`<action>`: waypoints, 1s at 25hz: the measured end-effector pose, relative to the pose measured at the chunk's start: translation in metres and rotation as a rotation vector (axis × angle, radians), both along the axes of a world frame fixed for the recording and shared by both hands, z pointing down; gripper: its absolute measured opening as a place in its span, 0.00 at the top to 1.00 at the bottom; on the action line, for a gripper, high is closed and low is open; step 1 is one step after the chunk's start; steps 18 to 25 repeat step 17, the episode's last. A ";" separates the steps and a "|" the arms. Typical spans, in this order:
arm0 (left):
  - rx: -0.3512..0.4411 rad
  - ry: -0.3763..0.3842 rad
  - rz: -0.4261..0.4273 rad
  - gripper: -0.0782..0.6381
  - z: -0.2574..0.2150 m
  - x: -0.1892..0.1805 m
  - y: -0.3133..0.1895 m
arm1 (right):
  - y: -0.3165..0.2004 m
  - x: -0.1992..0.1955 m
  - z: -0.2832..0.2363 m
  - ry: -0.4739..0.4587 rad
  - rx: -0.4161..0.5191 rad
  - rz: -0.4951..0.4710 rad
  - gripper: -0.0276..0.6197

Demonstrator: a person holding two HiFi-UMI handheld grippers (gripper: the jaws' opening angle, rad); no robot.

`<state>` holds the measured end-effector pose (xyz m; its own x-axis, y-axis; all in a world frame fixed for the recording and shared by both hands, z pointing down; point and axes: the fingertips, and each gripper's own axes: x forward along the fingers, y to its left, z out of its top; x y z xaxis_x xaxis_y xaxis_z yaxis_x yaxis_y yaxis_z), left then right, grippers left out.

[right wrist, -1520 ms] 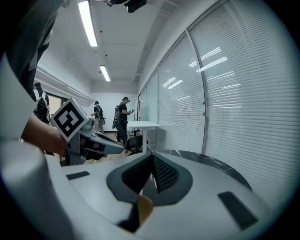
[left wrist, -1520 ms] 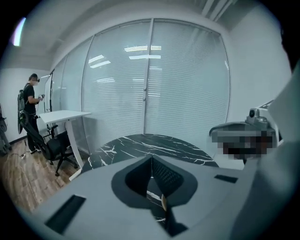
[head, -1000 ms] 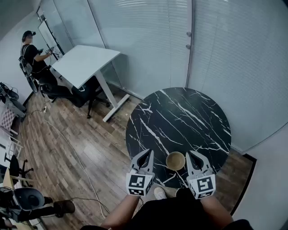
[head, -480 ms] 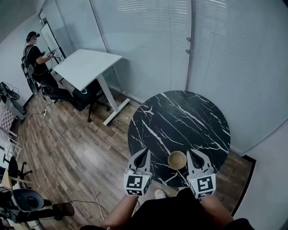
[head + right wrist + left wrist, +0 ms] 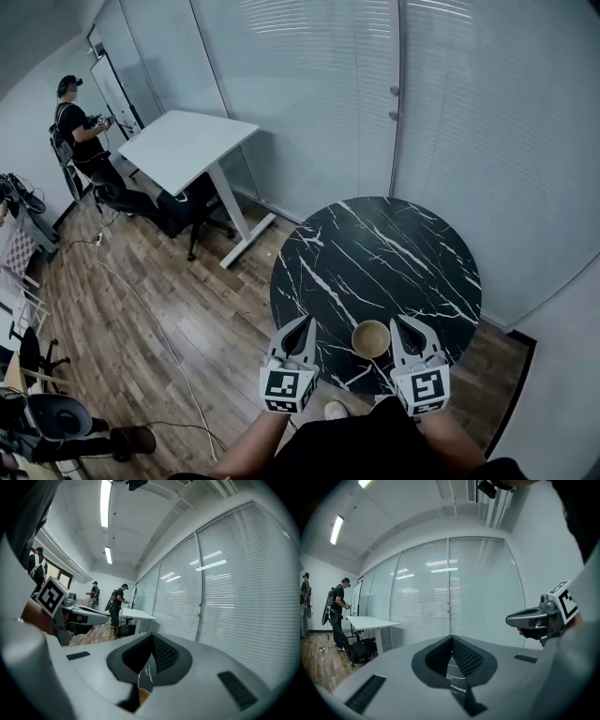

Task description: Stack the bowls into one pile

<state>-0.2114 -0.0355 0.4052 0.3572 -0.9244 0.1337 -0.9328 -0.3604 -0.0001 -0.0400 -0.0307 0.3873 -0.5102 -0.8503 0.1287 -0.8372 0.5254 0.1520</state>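
Between the two grippers, in the head view, sits a single tan bowl (image 5: 370, 338) on the near part of the round black marble desk (image 5: 375, 253). The left gripper (image 5: 304, 325) is just to the bowl's left and the right gripper (image 5: 406, 324) just to its right, neither one touching it. From this height I can't tell whether more bowls are nested inside. Both grippers point away from the person over the desk's near edge, marker cubes facing up. Well off beyond the left gripper there's wooden floor (image 5: 141, 309), a white table (image 5: 183, 145) and a person (image 5: 80, 127) standing by it. Over to the left gripper view: the left gripper (image 5: 451, 638) has its jaws pressed together with nothing between them. The right gripper (image 5: 534, 618) is level with it on the right, and the blind-covered glass wall (image 5: 454, 588) is straight ahead. Now the right gripper view: the right gripper (image 5: 151, 635) has its jaws closed tip to tip as well and holds nothing. A sliver of the tan bowl (image 5: 142, 696) peeks through the slot low down behind the tips, and the left gripper (image 5: 79, 613) is out to its left.
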 end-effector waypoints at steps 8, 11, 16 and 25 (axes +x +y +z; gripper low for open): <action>-0.001 0.010 -0.009 0.87 -0.004 -0.001 -0.003 | -0.004 -0.002 -0.003 -0.008 0.014 -0.013 0.95; -0.012 0.002 -0.015 0.87 -0.001 -0.001 -0.005 | -0.005 -0.002 -0.004 -0.018 0.023 -0.015 0.95; -0.007 -0.005 -0.011 0.87 -0.003 -0.001 -0.007 | -0.006 -0.001 -0.010 -0.020 0.040 -0.008 0.95; -0.008 -0.005 -0.009 0.87 -0.003 -0.001 -0.007 | -0.007 0.000 -0.011 -0.025 0.045 -0.001 0.95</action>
